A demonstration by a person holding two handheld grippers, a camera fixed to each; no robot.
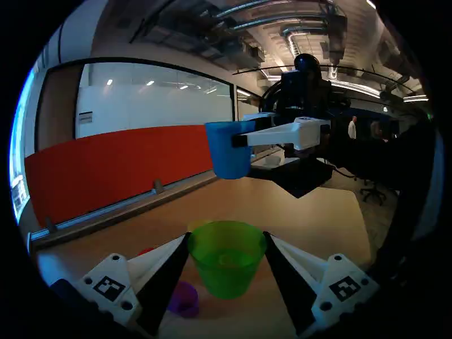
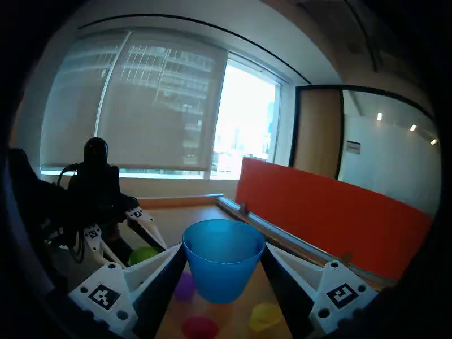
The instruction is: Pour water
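A translucent green cup stands upright between the fingers of my left gripper, which is shut on it just above the wooden table. Farther off and higher, my right gripper grips a blue cup, upright. In the right gripper view the blue cup sits upright between the fingers of my right gripper. To the left there, my left gripper holds the green cup low over the table. I cannot tell whether either cup holds water.
Small cups lie on the table below: purple, red and yellow; the purple cup is under my left finger. An orange divider panel runs along the table's far edge. Office chairs stand beyond.
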